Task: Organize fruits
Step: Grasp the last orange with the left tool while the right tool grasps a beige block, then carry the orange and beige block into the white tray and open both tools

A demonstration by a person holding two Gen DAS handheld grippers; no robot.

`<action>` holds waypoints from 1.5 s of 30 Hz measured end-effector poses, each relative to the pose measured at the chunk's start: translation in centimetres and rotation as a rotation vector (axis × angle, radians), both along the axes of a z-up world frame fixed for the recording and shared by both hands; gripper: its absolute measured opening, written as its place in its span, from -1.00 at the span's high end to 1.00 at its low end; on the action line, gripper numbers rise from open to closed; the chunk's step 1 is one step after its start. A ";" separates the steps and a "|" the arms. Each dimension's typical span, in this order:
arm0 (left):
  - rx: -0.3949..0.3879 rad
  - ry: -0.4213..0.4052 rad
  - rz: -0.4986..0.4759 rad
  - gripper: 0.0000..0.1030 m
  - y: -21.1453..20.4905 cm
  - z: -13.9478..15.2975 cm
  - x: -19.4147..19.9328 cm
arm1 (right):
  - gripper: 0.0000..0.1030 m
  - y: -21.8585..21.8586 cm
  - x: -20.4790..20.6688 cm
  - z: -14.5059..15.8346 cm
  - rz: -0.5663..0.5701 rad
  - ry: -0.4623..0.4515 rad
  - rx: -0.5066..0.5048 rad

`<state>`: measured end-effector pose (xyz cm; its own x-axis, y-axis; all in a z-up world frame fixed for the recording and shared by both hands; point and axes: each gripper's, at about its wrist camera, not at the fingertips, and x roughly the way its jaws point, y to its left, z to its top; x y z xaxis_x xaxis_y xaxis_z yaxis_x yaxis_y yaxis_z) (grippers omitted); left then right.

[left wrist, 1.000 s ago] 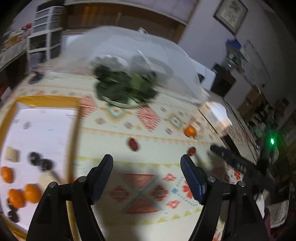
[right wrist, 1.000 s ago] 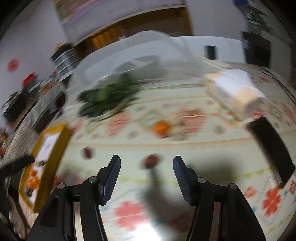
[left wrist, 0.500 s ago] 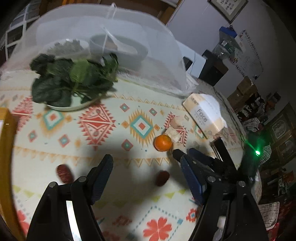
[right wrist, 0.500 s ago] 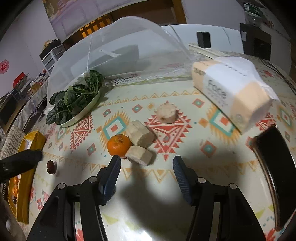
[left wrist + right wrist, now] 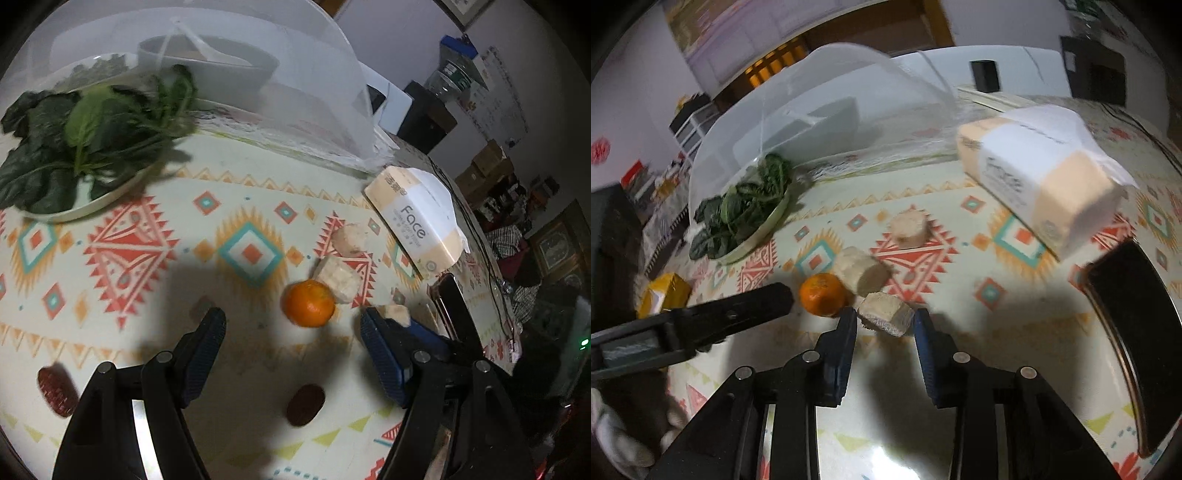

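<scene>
An orange [image 5: 309, 302] lies on the patterned tablecloth just ahead of my left gripper [image 5: 293, 334], which hangs open with nothing between its fingers. Two dark red dates [image 5: 306, 404] [image 5: 55, 387] lie nearer, under and left of it. Three pale fruit chunks sit right of the orange. My right gripper [image 5: 884, 325] is closing its jaws around the nearest chunk [image 5: 884, 319], and the pads meet its sides. The other chunks [image 5: 864, 271] [image 5: 908, 229] lie beyond. The orange [image 5: 823, 293] is at the right gripper's left, beside a black finger [image 5: 738, 306] of the left gripper.
A plate of leafy greens [image 5: 85, 147] stands at the back left, by a white mesh food cover [image 5: 221, 66] over a bowl. A tissue pack [image 5: 1045, 184] and a black flat device [image 5: 1126, 314] lie at the right. A corner of the yellow tray [image 5: 665, 295] shows far left.
The left gripper swung right from the yellow tray to the orange and came lower. The right gripper advanced over the nearest pale chunk and its jaws narrowed onto it.
</scene>
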<state>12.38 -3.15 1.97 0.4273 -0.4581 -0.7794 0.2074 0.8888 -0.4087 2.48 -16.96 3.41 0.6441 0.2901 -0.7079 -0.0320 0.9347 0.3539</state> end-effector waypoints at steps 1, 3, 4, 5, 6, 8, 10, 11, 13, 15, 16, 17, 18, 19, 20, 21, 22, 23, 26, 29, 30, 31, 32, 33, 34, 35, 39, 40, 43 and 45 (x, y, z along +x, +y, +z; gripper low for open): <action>0.002 -0.007 -0.013 -0.45 -0.5 -0.1 0.2 | 0.33 -0.3 0.0 0.1 -0.008 -0.003 0.010; 0.015 -0.019 -0.032 -0.45 -1.4 -0.3 0.5 | 0.33 -0.5 0.1 0.1 -0.011 -0.007 0.026; 0.019 -0.028 -0.039 -0.45 -1.7 -0.3 0.6 | 0.33 -0.5 0.1 0.1 -0.013 -0.005 0.026; 0.020 -0.035 -0.051 -0.45 -2.0 -0.3 0.7 | 0.33 -0.5 0.1 0.0 -0.013 -0.005 0.027; 0.024 -0.041 -0.064 -0.45 -2.2 -0.3 0.8 | 0.33 -0.4 0.1 -0.1 -0.013 -0.004 0.029; 0.037 -0.055 -0.078 -0.45 -2.6 -0.4 1.0 | 0.33 -0.3 0.2 -0.2 -0.009 0.000 0.039; 0.024 -0.063 -0.091 -0.45 -2.7 -0.4 1.1 | 0.33 -0.3 0.1 -0.1 -0.009 -0.004 0.039; 0.015 -0.062 -0.092 -0.45 -2.6 -0.5 1.1 | 0.33 -0.3 0.1 -0.1 -0.009 -0.006 0.038; -0.004 -0.062 -0.100 -0.45 -2.2 -0.4 1.1 | 0.33 -0.4 -0.1 0.1 -0.016 -0.014 0.032; -0.014 -0.070 -0.097 -0.45 -1.6 -0.2 0.9 | 0.33 -0.8 -0.2 0.2 -0.030 -0.020 0.039; -0.015 -0.075 -0.096 -0.45 -1.3 -0.1 0.8 | 0.33 -1.0 -0.2 0.3 -0.037 -0.022 0.042; -0.009 -0.082 -0.098 -0.45 -1.2 0.0 0.7 | 0.33 -1.3 -0.3 0.4 -0.045 -0.025 0.043; 0.010 -0.095 -0.101 -0.45 -1.2 0.1 0.6 | 0.33 -1.6 -0.4 0.5 -0.058 -0.027 0.047; 0.022 -0.098 -0.107 -0.45 -1.3 0.0 0.6 | 0.33 -1.7 -0.4 0.5 -0.063 -0.029 0.052; 0.037 -0.099 -0.117 -0.45 -1.5 -0.1 0.7 | 0.33 -1.9 -0.4 0.6 -0.069 -0.031 0.058; 0.052 -0.098 -0.124 -0.44 -1.8 -0.3 0.6 | 0.33 -2.0 -0.4 0.6 -0.071 -0.032 0.061; 0.061 -0.097 -0.133 -0.43 -2.1 -0.6 0.6 | 0.33 -2.2 -0.4 0.7 -0.075 -0.035 0.064; 0.067 -0.095 -0.145 -0.41 -2.5 -0.8 0.7 | 0.33 -2.2 -0.5 0.7 -0.078 -0.036 0.066; 0.111 -0.107 -0.165 -0.28 -3.6 -1.5 0.6 | 0.33 -2.3 -0.5 0.7 -0.080 -0.039 0.067; 0.131 -0.121 -0.163 0.17 -4.1 -1.6 0.7 | 0.32 -2.0 -0.5 0.7 -0.075 -0.041 0.058; 0.136 -0.121 -0.162 0.29 -4.2 -1.7 0.7 | 0.32 -2.0 -0.5 0.7 -0.074 -0.042 0.053; 0.144 -0.123 -0.158 0.40 -4.2 -1.7 0.7 | 0.32 -1.9 -0.5 0.7 -0.074 -0.044 0.048; 0.143 -0.122 -0.157 0.39 -4.1 -1.7 0.6 | 0.32 -1.8 -0.6 0.7 -0.074 -0.047 0.039; 0.149 -0.122 -0.145 0.39 -3.9 -1.7 0.5 | 0.32 -1.8 -0.6 0.7 -0.073 -0.049 0.034; 0.161 -0.126 -0.131 0.39 -3.7 -1.6 0.3 | 0.32 -1.7 -0.6 0.8 -0.072 -0.052 0.030; 0.167 -0.132 -0.118 0.39 -3.4 -1.3 0.1 | 0.32 -1.7 -0.7 0.8 -0.070 -0.056 0.028; 0.157 -0.155 -0.069 0.39 -1.1 0.4 -1.7 | 0.33 -1.1 -0.8 1.1 -0.053 -0.072 0.022; 0.158 -0.167 -0.053 0.39 -0.3 1.0 -2.5 | 0.33 -0.9 -0.9 1.1 -0.046 -0.075 0.022; 0.147 -0.192 -0.014 0.39 2.1 2.9 -5.0 | 0.33 0.1 -1.3 1.4 -0.027 -0.092 0.011; 0.131 -0.207 0.034 0.39 4.5 4.1 -7.2 | 0.33 0.8 -1.4 1.5 -0.011 -0.103 0.003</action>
